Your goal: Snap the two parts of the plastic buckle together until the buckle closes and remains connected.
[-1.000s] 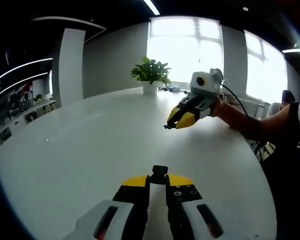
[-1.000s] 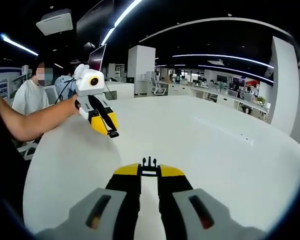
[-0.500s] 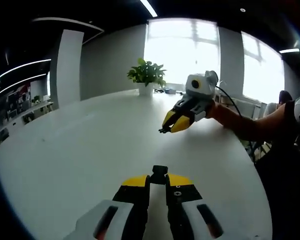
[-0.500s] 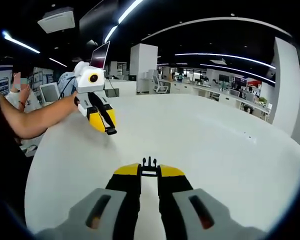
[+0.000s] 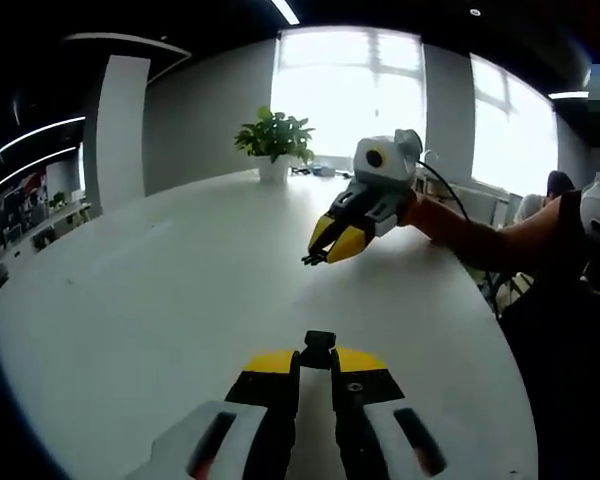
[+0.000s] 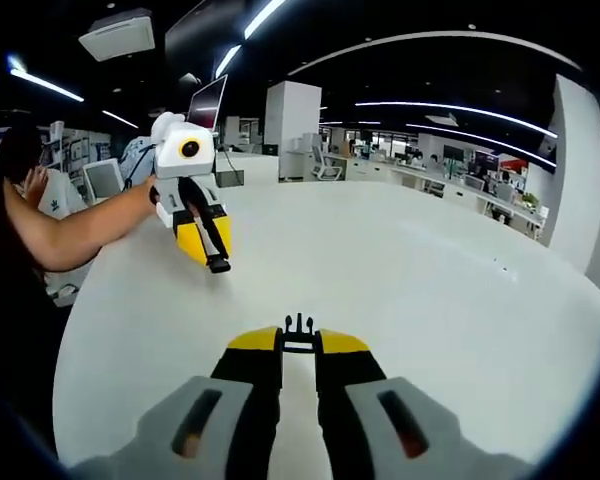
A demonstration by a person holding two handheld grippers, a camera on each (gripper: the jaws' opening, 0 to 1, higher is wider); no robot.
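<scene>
We see the two halves of the black plastic buckle held apart, one in each set of tongs. The blocky socket half [image 5: 319,345] sits low in the middle of the left gripper view, pinched at the tips of the left tongs [image 5: 316,360], whose yellow-padded jaws are pressed onto it. The pronged half [image 6: 298,329], with small teeth standing up, sits low in the middle of the right gripper view, pinched likewise by the right tongs [image 6: 299,342].

In the left gripper view the right tongs [image 5: 322,249] hang in the upper middle of the frame, tips aimed down and left toward our own jaws, well apart from them. In the right gripper view the left tongs [image 6: 212,255] hang at upper left, tips pointing down, also well apart. We judge that the coming move turns on bringing the two tips nose to nose with prongs lined up along the socket's long axis; they look angled to each other now.

The broad white counter [image 5: 160,290] lies beneath with open room all round. A small potted green plant [image 5: 273,140] stands at its far edge.
</scene>
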